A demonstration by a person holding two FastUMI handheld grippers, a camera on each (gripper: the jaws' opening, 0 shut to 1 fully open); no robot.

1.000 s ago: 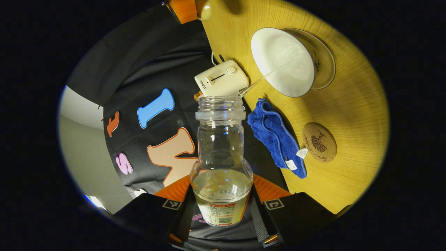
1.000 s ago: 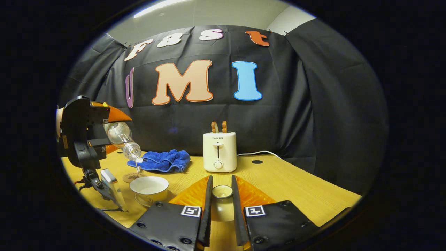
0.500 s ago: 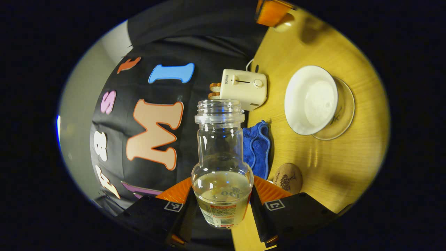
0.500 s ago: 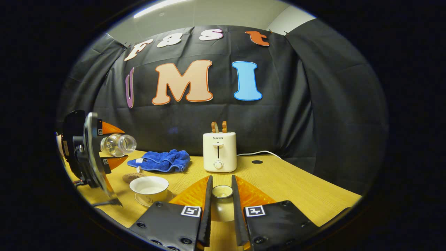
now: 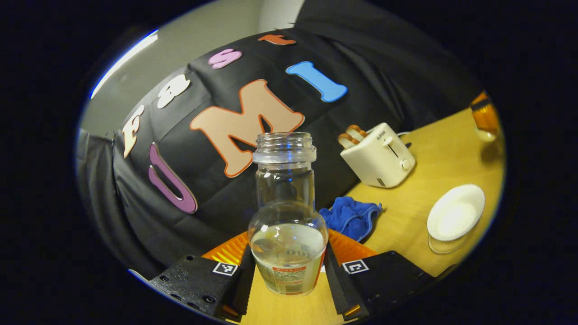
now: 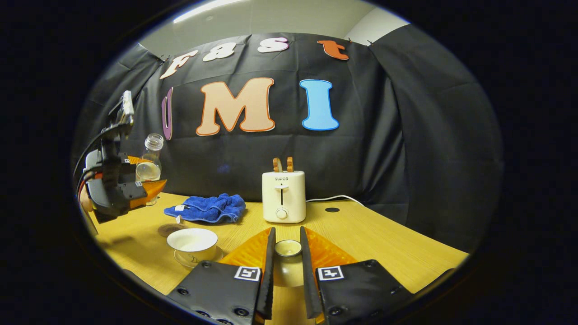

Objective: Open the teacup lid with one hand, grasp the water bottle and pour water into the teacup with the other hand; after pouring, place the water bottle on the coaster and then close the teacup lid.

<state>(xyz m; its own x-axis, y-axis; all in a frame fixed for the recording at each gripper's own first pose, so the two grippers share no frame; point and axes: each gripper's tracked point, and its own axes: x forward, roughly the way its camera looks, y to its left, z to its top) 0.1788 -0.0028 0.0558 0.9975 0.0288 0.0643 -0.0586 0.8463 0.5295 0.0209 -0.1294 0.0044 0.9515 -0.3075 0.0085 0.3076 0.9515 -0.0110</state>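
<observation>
Water bottle: clear, uncapped, roughly upright, some water left in the lower bulb. Held off the surface over its left end; the left gripper has its jaws closed on the labelled base, one finger each side. From the right gripper view the same bottle sits in the left gripper above the surface's far left corner.

Handling, as a judgement: thin clear plastic, light with so little water, likely to dent under a hard squeeze and slick where wet. The low grip on the wide body looks sound; the narrow neck would be a poorer hold. Open mouth means any tilt spills.

Teacup: white, on its saucer, open, near the front left edge of the surface; liquid level not readable. In the left gripper view the teacup lies toward the right. Thin porcelain, fragile.

Coaster: round cork disc just behind the teacup, bare. Pouring looks done; the bottle belongs here next.

Teacup lid: clamped by its knob between the jaws of the right gripper, held above the surface near the front edge.

Beyond: blue cloth behind the coaster, toaster near the back edge.
</observation>
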